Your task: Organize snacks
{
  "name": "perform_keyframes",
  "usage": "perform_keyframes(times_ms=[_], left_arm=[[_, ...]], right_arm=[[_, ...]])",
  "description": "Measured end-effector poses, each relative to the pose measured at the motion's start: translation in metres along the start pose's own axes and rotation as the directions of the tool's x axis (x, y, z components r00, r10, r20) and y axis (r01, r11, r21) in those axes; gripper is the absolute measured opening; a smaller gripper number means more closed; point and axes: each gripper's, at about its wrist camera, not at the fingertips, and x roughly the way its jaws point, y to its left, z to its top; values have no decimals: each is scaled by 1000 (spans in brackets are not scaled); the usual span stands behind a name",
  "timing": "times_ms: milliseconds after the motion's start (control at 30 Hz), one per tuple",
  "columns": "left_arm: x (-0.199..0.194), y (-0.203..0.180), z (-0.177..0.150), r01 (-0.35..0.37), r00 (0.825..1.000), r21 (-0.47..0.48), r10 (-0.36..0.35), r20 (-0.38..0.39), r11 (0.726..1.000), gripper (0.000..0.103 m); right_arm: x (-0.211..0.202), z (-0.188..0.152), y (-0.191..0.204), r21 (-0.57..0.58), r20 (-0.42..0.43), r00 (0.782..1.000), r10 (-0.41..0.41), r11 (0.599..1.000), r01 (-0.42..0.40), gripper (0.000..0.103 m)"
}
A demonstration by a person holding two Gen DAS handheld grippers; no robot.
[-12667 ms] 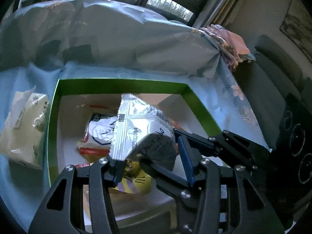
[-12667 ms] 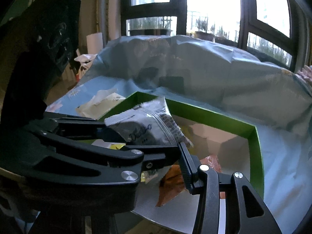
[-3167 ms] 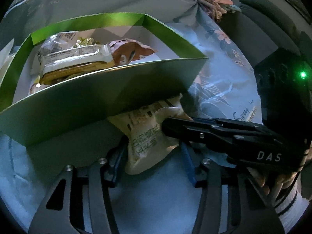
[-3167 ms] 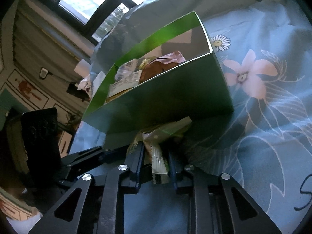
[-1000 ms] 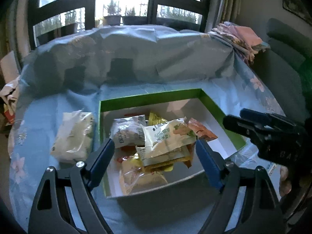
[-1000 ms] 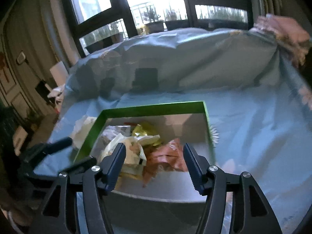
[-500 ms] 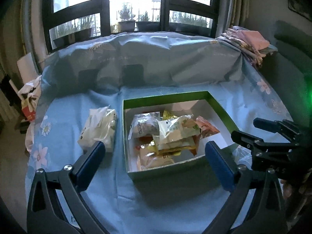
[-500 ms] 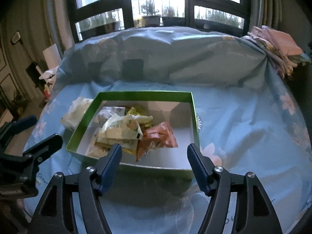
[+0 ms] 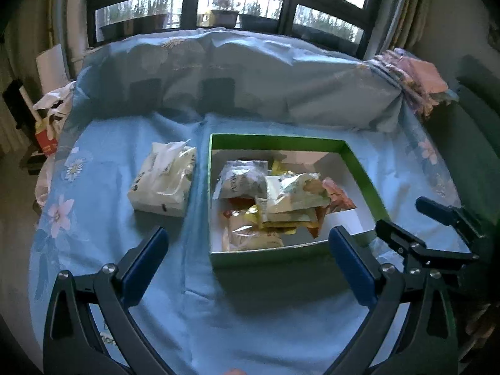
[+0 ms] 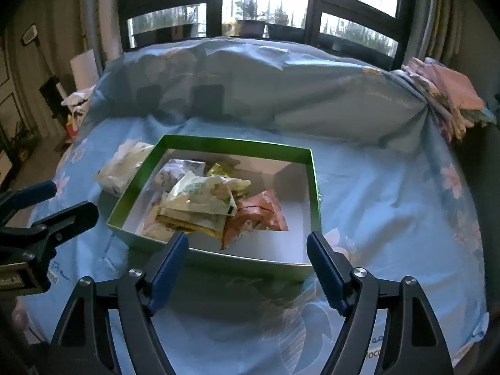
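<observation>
A green box (image 9: pixel 275 139) (image 10: pixel 237 142) with a white inside lies on the blue flowered sheet. It holds a pile of snack packets. A cream-and-green packet (image 9: pixel 293 193) (image 10: pixel 203 197) lies on top, with a silver-grey packet (image 9: pixel 243 181) behind it and an orange packet (image 9: pixel 336 195) (image 10: pixel 259 215) to its right. My left gripper (image 9: pixel 248 231) hangs wide open short of the box's near wall, with nothing in it. My right gripper (image 10: pixel 247 236) is also back from the box; its jaws are opening, with nothing between them. Each gripper shows at the edge of the other's view, the right one (image 9: pixel 437 228) and the left one (image 10: pixel 47 206).
A white, crinkled pack (image 9: pixel 165 181) (image 10: pixel 122 165) lies on the sheet just left of the box. A sheet-covered ridge (image 9: pixel 250 72) runs behind the box under the windows. Folded pink cloth (image 9: pixel 415 78) sits at the back right. Bare sheet spreads in front of the box and to its right.
The cream packet, gripped by both grippers outside the box earlier, now lies on the pile inside. Both grippers have pulled back and up from the box, and their jaws have spread wider.
</observation>
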Motion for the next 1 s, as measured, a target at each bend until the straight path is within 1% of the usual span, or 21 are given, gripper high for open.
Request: perform_keyframes(times_ms=[133,367,1000], left_arm=[[0,2,0,15,1000,-6,-15,-2,1000,103],[2,4,0,-7,1000,-2,7,-4,1000,103],[14,2,6,-14,1000,-4,14,-23,1000,103]], right_arm=[[0,2,4,-8,-2,1000,4,1000,-4,79],[-1,2,6,-9,-2,1000,7,1000,-7,79],[11,2,-2,21,-22,1000,13,1000,-13,79]])
